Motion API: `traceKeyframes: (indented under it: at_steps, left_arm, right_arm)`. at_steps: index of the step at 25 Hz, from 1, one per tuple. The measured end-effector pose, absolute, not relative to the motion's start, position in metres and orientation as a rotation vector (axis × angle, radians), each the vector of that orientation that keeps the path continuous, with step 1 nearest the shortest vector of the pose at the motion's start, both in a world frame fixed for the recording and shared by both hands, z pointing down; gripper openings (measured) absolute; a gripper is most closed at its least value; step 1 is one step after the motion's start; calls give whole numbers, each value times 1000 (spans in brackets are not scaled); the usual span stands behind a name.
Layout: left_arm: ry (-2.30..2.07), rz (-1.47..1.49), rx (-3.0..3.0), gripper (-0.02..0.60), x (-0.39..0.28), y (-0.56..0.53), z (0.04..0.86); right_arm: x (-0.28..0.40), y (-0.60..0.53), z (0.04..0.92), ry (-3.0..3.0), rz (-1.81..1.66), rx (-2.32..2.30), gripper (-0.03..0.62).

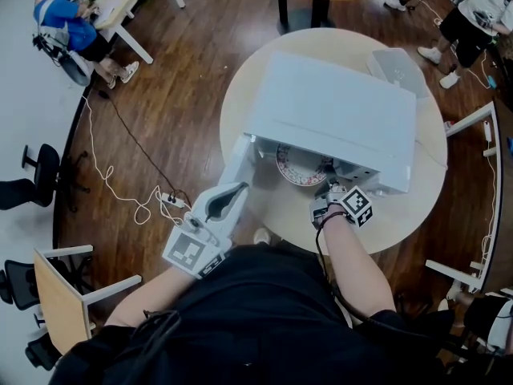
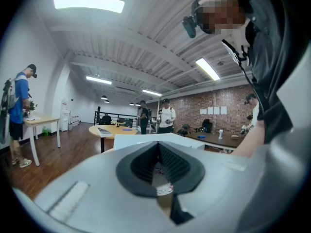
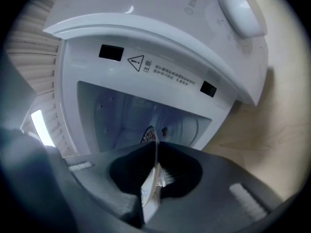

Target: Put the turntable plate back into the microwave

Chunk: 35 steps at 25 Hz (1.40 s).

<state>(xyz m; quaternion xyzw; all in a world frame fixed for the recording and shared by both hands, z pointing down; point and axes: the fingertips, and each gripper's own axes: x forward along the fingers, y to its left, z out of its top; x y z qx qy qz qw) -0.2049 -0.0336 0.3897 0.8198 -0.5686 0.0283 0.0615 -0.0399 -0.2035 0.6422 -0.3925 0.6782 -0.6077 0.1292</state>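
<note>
Plate at the microwave's mouth, pinched by its rim

The right gripper (image 1: 329, 188) is clamped on the near rim of the patterned plate (image 1: 298, 167), which sits partly inside the open microwave (image 1: 329, 111) on the counter (image 1: 401, 215). The left gripper (image 1: 227, 197) is pressed together and holds nothing. The plate looks stiff, smooth, weighty and breakable, so a deep, level hold on the rim suits it.

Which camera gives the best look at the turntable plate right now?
Head view: the turntable plate shows its patterned face, partly inside the microwave. The right gripper view has it only edge-on, clamped in the right gripper; the left gripper view catches a sliver of pattern.
</note>
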Motion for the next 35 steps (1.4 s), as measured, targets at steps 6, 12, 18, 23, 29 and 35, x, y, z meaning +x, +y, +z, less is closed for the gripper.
traceKeyframes:
  at_steps: [6,12,18,23,29,35]
  left_arm:
    - [-1692,115,2505,5,-205,-32,393]
    - [-1751,102,2446,5,-220,-30,395]
    - [-1748,101,2435,5,-224,-28,397]
    - [-1790,63,2388,5,-238,-30,395]
    - [-1782,70,2391,5,-235,-28,396]
    - [-1776,90,2390,5,-239,-26,397]
  right_arm:
    - [-42,-212,644,1923,-1756,-1184,21]
    - [-45,-223,651,1869,-1755,-1232,21]
    - [-51,-231,655,1838,-1747,-1269,21]
    - [-48,-239,657,1793,-1734,-1305,21]
    - [-49,-245,660,1779,-1710,-1354,21]
    - [-54,-251,663,1746,-1676,-1400,21]
